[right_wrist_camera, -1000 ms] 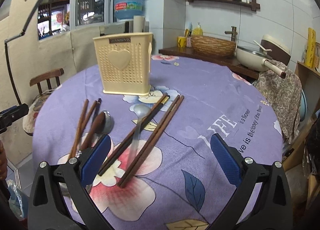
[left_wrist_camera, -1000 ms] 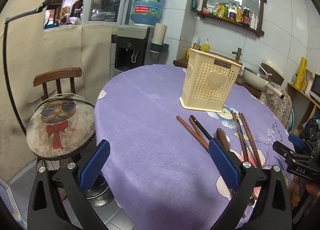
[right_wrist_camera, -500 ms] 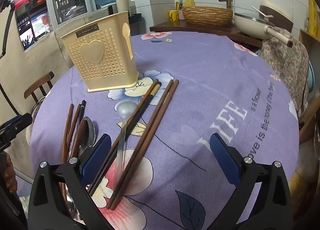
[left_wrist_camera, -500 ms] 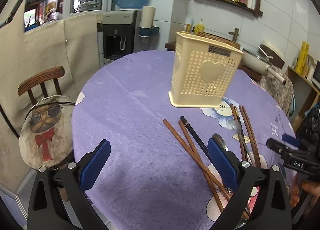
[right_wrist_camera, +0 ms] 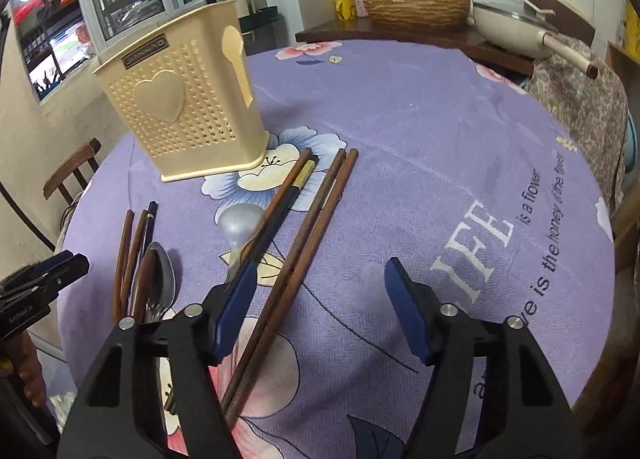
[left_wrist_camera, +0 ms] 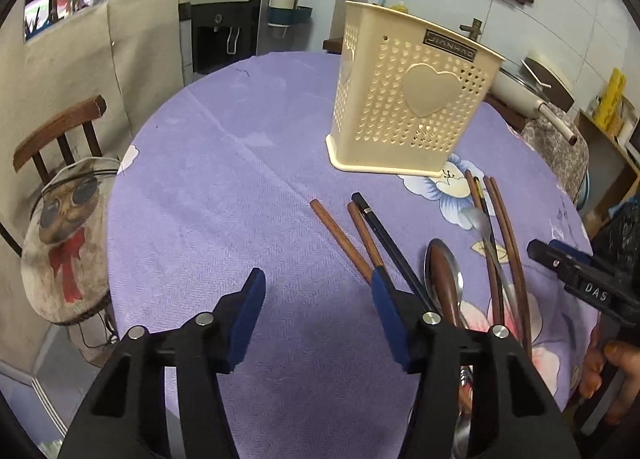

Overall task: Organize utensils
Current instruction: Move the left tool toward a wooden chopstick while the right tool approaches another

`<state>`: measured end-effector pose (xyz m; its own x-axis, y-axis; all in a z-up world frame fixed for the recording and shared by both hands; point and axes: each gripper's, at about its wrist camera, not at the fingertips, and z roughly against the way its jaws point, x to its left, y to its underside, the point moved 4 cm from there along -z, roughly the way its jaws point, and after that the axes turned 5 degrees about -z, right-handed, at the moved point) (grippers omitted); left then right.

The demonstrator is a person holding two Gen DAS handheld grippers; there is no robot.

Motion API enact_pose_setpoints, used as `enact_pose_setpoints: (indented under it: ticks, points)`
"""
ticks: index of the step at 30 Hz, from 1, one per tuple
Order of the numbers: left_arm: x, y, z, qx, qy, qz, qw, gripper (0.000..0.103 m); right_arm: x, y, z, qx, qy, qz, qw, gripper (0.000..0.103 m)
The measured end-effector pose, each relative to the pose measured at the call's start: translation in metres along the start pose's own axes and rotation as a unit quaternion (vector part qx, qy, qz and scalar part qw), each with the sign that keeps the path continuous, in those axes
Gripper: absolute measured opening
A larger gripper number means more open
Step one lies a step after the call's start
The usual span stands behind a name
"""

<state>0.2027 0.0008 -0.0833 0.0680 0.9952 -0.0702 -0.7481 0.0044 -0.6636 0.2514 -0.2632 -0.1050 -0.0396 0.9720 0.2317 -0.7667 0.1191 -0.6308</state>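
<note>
A cream perforated utensil holder (left_wrist_camera: 412, 99) with a heart stands upright on the purple tablecloth; it also shows in the right wrist view (right_wrist_camera: 184, 103). Brown chopsticks (left_wrist_camera: 344, 243), a black chopstick (left_wrist_camera: 392, 243) and a metal spoon (left_wrist_camera: 444, 279) lie in front of it. In the right wrist view more brown chopsticks (right_wrist_camera: 312, 235), a black chopstick (right_wrist_camera: 280, 211) and a silver spoon (right_wrist_camera: 240, 223) lie on the cloth. My left gripper (left_wrist_camera: 318, 295) is open and empty, low over the cloth beside the left chopsticks. My right gripper (right_wrist_camera: 320, 299) is open and empty over the right chopsticks.
A wooden chair with a cat cushion (left_wrist_camera: 64, 227) stands left of the round table (left_wrist_camera: 208, 195). A counter with a woven basket (right_wrist_camera: 416, 7) and a pan (right_wrist_camera: 508, 31) lies behind. A water dispenser (left_wrist_camera: 228, 19) stands at the back.
Both grippers have moved forward and down toward the utensils. Their jaws stand narrower apart than before but still open. Nothing on the table has moved.
</note>
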Motion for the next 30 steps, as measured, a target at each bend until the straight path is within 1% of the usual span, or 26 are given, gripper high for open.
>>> enact_pose_setpoints:
  ticks: [2,4,8,9,11,12,19,23,29,30]
  points:
    - [-0.004,-0.004,-0.004,0.003,-0.003,-0.007,1.0,0.051,-0.001,-0.003,-0.005,0.005,0.001,-0.004,1.0,0.055]
    - [-0.007,-0.006,-0.009,0.011,0.004,-0.009,0.9999,0.05,-0.001,-0.006,-0.01,0.012,0.003,-0.011,1.0,0.048]
    - [-0.008,-0.009,-0.018,0.023,0.014,0.004,0.9996,0.05,0.001,-0.013,-0.019,0.018,0.006,-0.02,1.0,0.04]
    - [-0.007,-0.009,-0.02,0.025,0.014,0.008,0.9995,0.05,0.002,-0.015,-0.022,0.019,0.011,-0.018,1.0,0.039]
    - [-0.005,-0.01,-0.024,0.029,0.014,0.015,0.9994,0.05,0.002,-0.019,-0.028,0.019,0.033,-0.012,0.999,0.028]
    - [-0.004,-0.01,-0.025,0.031,0.013,0.016,0.9993,0.05,0.001,-0.022,-0.031,0.018,0.039,-0.015,0.999,0.027]
    - [-0.002,-0.013,-0.03,0.031,0.003,0.018,0.9993,0.05,-0.001,-0.032,-0.048,0.034,0.041,-0.024,0.998,0.025]
    - [-0.002,-0.013,-0.032,0.036,0.001,0.019,0.9992,0.049,-0.002,-0.04,-0.055,0.036,0.053,-0.018,0.998,0.02]
    - [-0.003,-0.013,-0.037,0.044,-0.005,0.014,0.9989,0.048,-0.001,-0.052,-0.065,0.037,0.057,-0.006,0.998,0.02]
    - [-0.004,-0.013,-0.038,0.045,-0.009,0.012,0.9989,0.046,0.0,-0.052,-0.066,0.035,0.058,-0.003,0.998,0.02]
